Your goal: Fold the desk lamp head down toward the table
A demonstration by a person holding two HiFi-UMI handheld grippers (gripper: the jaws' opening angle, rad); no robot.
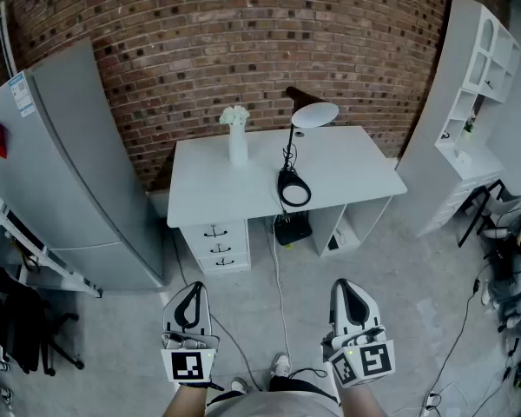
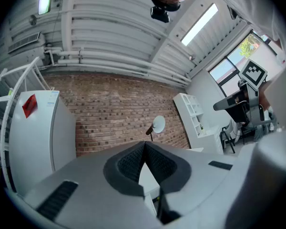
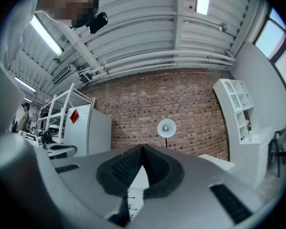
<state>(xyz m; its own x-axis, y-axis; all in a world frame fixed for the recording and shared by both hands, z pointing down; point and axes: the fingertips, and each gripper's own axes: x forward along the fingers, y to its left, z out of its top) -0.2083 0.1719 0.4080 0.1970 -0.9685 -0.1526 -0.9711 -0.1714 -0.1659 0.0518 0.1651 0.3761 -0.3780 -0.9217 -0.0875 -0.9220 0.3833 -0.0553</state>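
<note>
Lamp (image 1: 293, 159): upright near the table (image 1: 204, 194) front edge, right of centre; head (image 1: 315, 115) raised toward the back edge.
Left tool (image 1: 192, 288): jaws together, empty, well apart from the table.
Right tool (image 1: 344, 285): jaws together, empty.

The desk lamp (image 1: 291, 159) is set near the middle of the white tabletop (image 1: 356, 172), on a black ring-shaped base (image 1: 293, 189). A thin black stem (image 1: 290, 146) is held upright. The round white head (image 1: 315, 115) is raised at its top, not yet folded down.
</note>
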